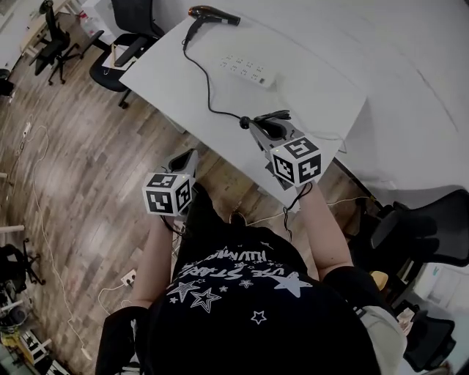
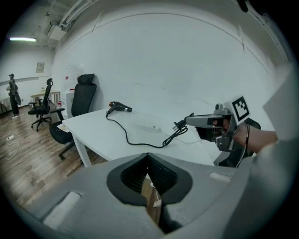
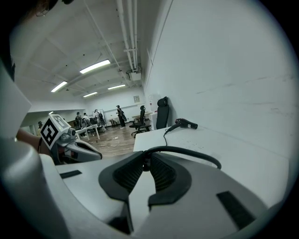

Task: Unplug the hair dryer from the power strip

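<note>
The plug (image 2: pixel 179 125) looks to be out of the power strip (image 1: pixel 248 71) already. The right claw (image 1: pixel 256 121) has its two jaws squeezed on the plug and holds it up just above the near edge of the bench (image 1: pixel 308 88). The black cord (image 1: pixel 207 84) runs from the plug across the white top, past the left end of the strip, to the hair dryer (image 1: pixel 212 15). The dryer lies on its side at the far edge. The strip lies flat between the dryer and the right claw, apart from both, with its long side pointing from the far left to the near right. No cord goes into it that I can see. The left claw (image 1: pixel 192 154) is pressed shut with nothing in it. It hangs off the bench over the wood floor (image 1: pixel 88 161), so the right hand is much the nearer one. I think the job is almost done. What is left, I guess, is to lay the plug down on the bench on this side of the strip and let go.
</note>
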`<state>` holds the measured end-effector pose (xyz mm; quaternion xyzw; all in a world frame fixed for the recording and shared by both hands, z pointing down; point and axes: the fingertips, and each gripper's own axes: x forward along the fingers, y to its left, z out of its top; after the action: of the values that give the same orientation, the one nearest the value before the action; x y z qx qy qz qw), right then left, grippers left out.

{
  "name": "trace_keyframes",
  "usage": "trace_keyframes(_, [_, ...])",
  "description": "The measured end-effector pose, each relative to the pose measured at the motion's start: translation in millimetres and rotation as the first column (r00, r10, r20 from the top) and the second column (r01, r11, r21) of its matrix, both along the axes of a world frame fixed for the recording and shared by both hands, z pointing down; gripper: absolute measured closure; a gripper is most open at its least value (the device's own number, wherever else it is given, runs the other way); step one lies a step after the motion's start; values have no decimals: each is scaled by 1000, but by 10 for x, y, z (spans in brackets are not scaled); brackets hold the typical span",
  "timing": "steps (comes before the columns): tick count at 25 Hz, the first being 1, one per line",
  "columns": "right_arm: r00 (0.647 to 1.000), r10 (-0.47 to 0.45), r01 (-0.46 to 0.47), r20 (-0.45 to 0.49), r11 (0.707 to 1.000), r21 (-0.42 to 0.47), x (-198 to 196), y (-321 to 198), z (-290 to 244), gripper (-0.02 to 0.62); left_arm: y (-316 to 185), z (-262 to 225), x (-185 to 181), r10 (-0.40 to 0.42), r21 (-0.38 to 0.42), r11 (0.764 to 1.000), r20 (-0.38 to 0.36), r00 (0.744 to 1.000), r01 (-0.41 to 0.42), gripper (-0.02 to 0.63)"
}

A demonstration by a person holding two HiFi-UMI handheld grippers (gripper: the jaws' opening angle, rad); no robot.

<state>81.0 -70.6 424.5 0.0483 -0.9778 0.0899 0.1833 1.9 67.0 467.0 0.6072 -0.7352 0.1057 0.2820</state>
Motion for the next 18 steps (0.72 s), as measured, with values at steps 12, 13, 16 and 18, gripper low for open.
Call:
trace_keyframes(12, [999, -43, 43, -19, 999, 8, 24, 92, 222, 538, 241, 111, 73, -62, -27, 998, -10, 998, 62, 598])
trace_keyframes(13, [999, -45, 46, -21, 999, 11, 5, 106, 238, 538, 258, 127, 74, -67, -25, 997, -15, 998, 66, 598])
trace_keyframes(16, [998, -57, 58, -35, 998, 31, -25, 162, 272, 540, 338, 161, 99, -79, -18, 997, -35, 996, 79, 598])
trace_keyframes(18, [997, -61, 63, -47, 997, 40, -29, 206, 296, 540, 412, 181, 119, -87, -16, 996, -43, 995, 86, 598])
